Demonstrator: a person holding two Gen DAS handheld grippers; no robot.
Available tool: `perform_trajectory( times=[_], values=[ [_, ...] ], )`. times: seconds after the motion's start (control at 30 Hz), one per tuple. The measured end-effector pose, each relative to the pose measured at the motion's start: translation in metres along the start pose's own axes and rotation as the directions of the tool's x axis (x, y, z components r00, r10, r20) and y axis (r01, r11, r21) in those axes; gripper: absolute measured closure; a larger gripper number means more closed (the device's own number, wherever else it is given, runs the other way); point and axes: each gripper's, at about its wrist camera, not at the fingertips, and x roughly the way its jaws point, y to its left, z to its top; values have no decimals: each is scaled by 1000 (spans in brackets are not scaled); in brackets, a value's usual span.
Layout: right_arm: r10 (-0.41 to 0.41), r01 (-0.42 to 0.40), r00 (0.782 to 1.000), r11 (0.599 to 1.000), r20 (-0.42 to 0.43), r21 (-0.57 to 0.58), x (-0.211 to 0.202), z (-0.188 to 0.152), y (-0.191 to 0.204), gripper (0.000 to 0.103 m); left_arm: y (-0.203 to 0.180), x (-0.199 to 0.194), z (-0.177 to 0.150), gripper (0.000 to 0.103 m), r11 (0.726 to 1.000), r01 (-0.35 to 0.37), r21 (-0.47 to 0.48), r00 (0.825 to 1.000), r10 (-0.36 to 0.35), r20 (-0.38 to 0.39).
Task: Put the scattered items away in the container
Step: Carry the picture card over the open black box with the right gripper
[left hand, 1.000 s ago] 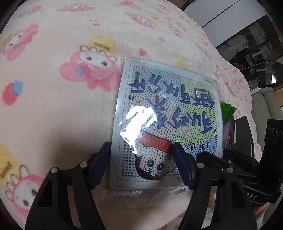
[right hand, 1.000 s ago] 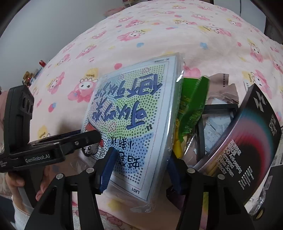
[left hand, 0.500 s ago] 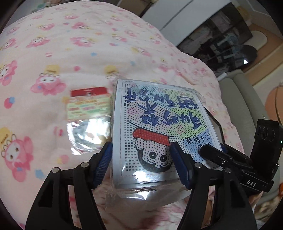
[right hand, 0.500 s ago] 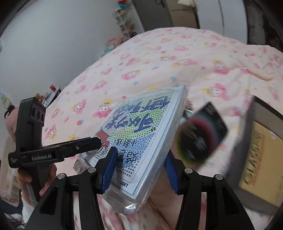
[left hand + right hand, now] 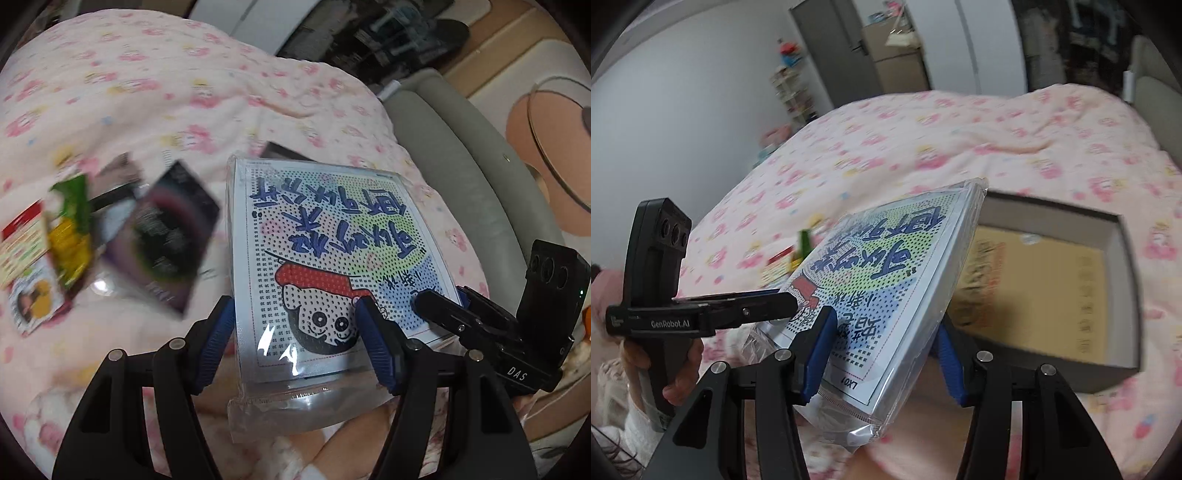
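A flat plastic-wrapped craft kit with a dotted cartoon face and blue writing is held in the air between both grippers. My left gripper is shut on its near edge. My right gripper is shut on its other corner; the kit stands tilted there. A dark open box with a brown sheet inside lies on the bed to the right of the kit. The right gripper also shows in the left wrist view, the left one in the right wrist view.
A pink cartoon-print blanket covers the bed. A dark glossy packet, a green and yellow packet and a red-topped card lie blurred at the left. A grey padded bed edge runs along the right.
Both grippers have lifted the kit and carried it rightward. The scattered packets slid to the left in the left wrist view, and the open box came fully into the right wrist view.
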Motion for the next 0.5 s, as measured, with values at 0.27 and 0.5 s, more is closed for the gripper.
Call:
perform_trajectory(
  times=[0.27, 0.5],
  values=[
    [-30, 31, 999, 993, -12, 110, 0, 28, -115, 54, -63, 92, 57, 36, 993, 16, 118, 996, -6, -91],
    [32, -21, 999, 961, -35, 276, 36, 24, -177, 54, -61, 156, 75, 36, 993, 0, 118, 982, 23, -188]
  ],
)
